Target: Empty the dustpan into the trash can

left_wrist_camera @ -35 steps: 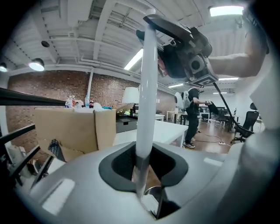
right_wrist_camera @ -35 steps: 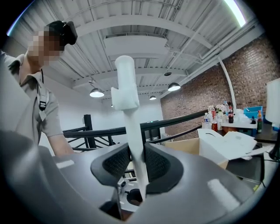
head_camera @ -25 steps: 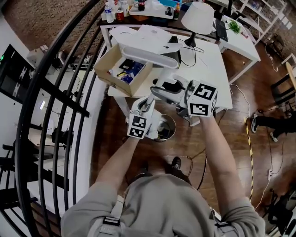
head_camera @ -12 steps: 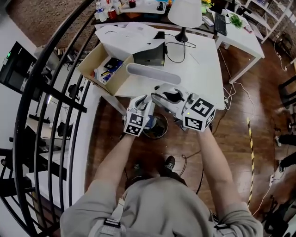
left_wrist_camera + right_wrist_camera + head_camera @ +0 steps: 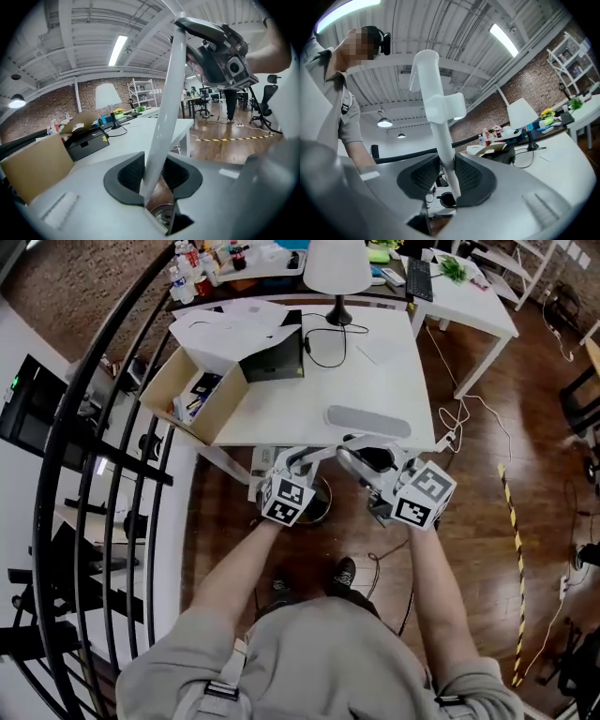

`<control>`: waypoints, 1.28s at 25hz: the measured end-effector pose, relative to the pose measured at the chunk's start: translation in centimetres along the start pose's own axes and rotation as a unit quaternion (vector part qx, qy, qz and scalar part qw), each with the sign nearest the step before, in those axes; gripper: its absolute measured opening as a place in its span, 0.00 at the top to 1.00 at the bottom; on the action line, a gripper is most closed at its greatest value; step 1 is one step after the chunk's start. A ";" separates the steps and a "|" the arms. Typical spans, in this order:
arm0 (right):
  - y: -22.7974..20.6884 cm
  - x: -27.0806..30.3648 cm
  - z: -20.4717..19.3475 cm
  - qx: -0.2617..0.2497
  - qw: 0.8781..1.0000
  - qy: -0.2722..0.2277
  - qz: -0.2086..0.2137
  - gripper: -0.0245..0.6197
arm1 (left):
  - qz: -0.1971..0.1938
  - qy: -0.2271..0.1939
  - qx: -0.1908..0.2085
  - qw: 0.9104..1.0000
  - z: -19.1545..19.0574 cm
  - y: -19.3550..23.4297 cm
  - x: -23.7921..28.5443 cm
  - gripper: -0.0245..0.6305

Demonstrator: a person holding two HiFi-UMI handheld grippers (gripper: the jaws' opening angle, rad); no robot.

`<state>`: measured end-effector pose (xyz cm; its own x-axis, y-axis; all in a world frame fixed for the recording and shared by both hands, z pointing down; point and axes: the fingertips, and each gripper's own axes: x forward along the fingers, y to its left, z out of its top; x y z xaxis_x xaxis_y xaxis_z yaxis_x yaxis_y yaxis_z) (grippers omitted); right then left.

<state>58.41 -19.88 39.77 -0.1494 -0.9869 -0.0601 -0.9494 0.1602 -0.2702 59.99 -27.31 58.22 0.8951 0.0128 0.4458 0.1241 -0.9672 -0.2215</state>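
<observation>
Your left tongs (image 5: 151,180) and right tongs (image 5: 446,176) pinch the dustpan handle (image 5: 164,108); left jaws have just been opening, so it may slip and spill.

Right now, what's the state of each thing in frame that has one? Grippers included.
left gripper: shut on white pole; jaws have just been opening a little, pole between them.
right gripper: shut on white clip handle.
white pole: slanted, off the floor.
trash can: upright on the floor, top open.
cardboard box: flaps open, items inside.
lamp: upright; lit or not, cannot tell.
</observation>
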 end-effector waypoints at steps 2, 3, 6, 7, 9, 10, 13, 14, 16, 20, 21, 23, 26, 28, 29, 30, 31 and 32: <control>-1.0 -2.5 -0.3 0.018 0.999 -0.012 -0.030 0.82 | -0.016 0.003 0.010 1.000 0.5 -1.8 0.9 0.81; -1.6 -3.7 -0.5 0.025 0.998 -0.017 -0.046 0.82 | -0.025 0.005 0.015 1.000 0.6 -2.7 1.4 0.81; -3.0 -7.3 -1.1 0.045 0.994 -0.025 -0.101 0.83 | -0.054 0.011 0.034 0.998 1.1 -5.5 2.9 0.81; -3.4 -8.5 -1.4 0.052 0.991 -0.026 -0.120 0.83 | -0.064 0.014 0.041 0.997 1.2 -6.4 3.3 0.81; -4.1 -10.4 -2.0 0.068 0.985 -0.029 -0.155 0.83 | -0.080 0.019 0.053 0.995 1.3 -7.9 4.1 0.81; -4.4 -11.2 -2.2 0.075 0.982 -0.030 -0.169 0.84 | -0.086 0.022 0.059 0.994 1.4 -8.5 4.4 0.81; -5.3 -13.2 -2.8 0.090 0.975 -0.026 -0.203 0.84 | -0.098 0.031 0.071 0.992 1.7 -9.8 5.2 0.81; -5.5 -13.8 -2.9 0.094 0.972 -0.023 -0.214 0.84 | -0.104 0.034 0.075 0.991 1.7 -10.3 5.4 0.81; -5.9 -14.9 -3.3 0.104 0.966 -0.018 -0.237 0.84 | -0.117 0.039 0.081 0.989 1.7 -11.2 5.9 0.81; -6.7 -16.3 -3.8 0.128 0.954 -0.015 -0.269 0.84 | -0.151 0.049 0.084 0.984 1.6 -12.4 6.7 0.80; -6.7 -16.5 -3.9 0.134 0.952 -0.015 -0.276 0.84 | -0.162 0.052 0.085 0.982 1.5 -12.7 6.7 0.80; -6.8 -17.0 -4.2 0.143 0.947 -0.016 -0.287 0.84 | -0.184 0.056 0.088 0.977 1.3 -13.4 6.8 0.80; -7.0 -17.6 -4.6 0.158 0.941 -0.018 -0.298 0.84 | -0.204 0.060 0.102 0.972 1.0 -14.2 7.0 0.81; -7.0 -17.7 -4.7 0.163 0.940 -0.019 -0.298 0.85 | -0.211 0.064 0.110 0.969 0.9 -14.6 6.8 0.82; -6.9 -17.6 -4.5 0.163 0.941 -0.018 -0.296 0.85 | -0.213 0.065 0.113 0.968 0.9 -14.7 6.7 0.83; -6.8 -17.4 -4.3 0.161 0.942 -0.018 -0.294 0.85 | -0.214 0.066 0.115 0.968 1.0 -14.7 6.5 0.83; -6.6 -17.0 -4.0 0.157 0.944 -0.016 -0.291 0.85 | -0.215 0.067 0.116 0.967 1.1 -14.5 6.3 0.84; -6.5 -16.5 -3.6 0.152 0.946 -0.015 -0.286 0.85 | -0.215 0.067 0.117 0.967 1.2 -14.1 6.1 0.85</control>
<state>66.00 -4.71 46.01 0.3769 -0.9134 0.1538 -0.7491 -0.3983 -0.5294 64.20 -13.24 63.01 0.6781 0.3531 0.6446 0.5798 -0.7959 -0.1740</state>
